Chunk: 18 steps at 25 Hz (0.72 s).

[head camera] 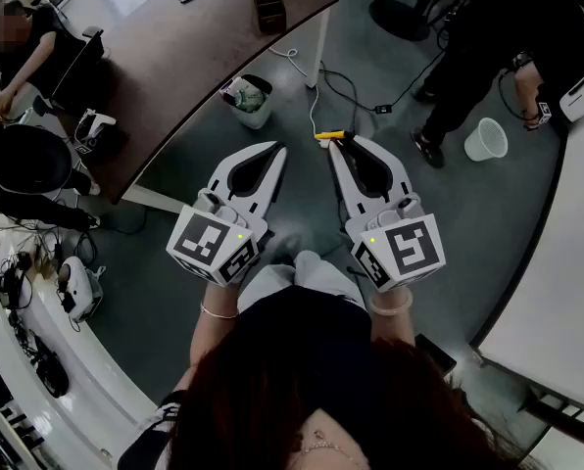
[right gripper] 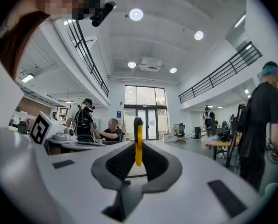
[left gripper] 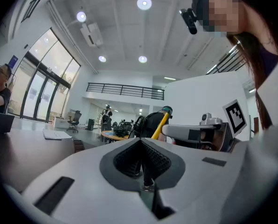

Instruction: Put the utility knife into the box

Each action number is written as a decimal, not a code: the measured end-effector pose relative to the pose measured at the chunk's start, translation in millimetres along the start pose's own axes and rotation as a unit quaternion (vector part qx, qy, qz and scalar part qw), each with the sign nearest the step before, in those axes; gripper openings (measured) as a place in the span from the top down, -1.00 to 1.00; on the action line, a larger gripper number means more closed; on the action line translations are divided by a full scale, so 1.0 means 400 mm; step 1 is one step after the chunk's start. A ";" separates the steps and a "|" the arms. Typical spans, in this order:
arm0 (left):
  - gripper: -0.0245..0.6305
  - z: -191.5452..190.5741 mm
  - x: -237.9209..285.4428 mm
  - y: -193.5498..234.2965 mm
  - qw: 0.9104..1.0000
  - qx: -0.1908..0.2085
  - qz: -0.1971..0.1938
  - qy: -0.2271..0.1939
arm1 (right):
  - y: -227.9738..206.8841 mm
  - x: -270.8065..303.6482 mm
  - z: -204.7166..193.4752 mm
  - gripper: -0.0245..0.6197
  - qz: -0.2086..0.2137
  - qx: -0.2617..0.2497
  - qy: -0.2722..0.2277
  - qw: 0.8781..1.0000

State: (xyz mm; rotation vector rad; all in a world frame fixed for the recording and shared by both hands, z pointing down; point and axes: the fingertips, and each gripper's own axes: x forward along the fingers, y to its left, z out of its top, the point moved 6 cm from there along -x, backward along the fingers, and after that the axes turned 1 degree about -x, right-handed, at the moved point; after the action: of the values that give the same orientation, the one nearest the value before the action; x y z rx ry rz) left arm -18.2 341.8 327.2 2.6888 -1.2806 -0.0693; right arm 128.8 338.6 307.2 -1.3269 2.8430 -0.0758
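Note:
My right gripper (head camera: 337,145) is shut on a yellow utility knife (head camera: 329,135), which lies crosswise at its tips. In the right gripper view the knife (right gripper: 138,143) stands upright between the jaws, yellow with a black end. My left gripper (head camera: 278,149) is shut with nothing in it; in its own view its jaws (left gripper: 140,142) meet at the tip, and the knife (left gripper: 159,126) and right gripper (left gripper: 195,133) show beyond them. Both grippers are held side by side in the air over the floor. A small dark box (head camera: 267,8) stands far off on the brown table (head camera: 174,67).
A white wastebasket (head camera: 248,100) with rubbish stands by the table's leg and a white bucket (head camera: 486,140) stands further right. Cables (head camera: 343,91) run over the grey floor. A person in black (head camera: 498,47) stands at the far right and another sits at the far left (head camera: 23,52). A white counter (head camera: 557,292) borders the right.

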 end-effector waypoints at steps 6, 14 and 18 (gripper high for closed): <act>0.95 -0.006 0.015 0.009 1.000 0.003 -0.002 0.005 | -0.004 0.010 -0.004 0.76 0.001 -0.004 0.004 1.000; 0.95 -0.005 0.034 0.026 1.000 -0.002 -0.006 0.012 | -0.015 0.028 -0.012 0.76 -0.003 -0.002 0.014 1.000; 0.95 -0.009 0.058 0.029 1.000 0.001 -0.006 0.009 | -0.037 0.031 -0.012 0.76 0.003 0.002 0.008 1.000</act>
State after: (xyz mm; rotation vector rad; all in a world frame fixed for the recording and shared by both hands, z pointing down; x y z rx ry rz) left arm -12.1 317.1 333.5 2.6933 -1.2614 -0.0454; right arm 132.0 320.0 312.9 -1.3230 2.8589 -0.0920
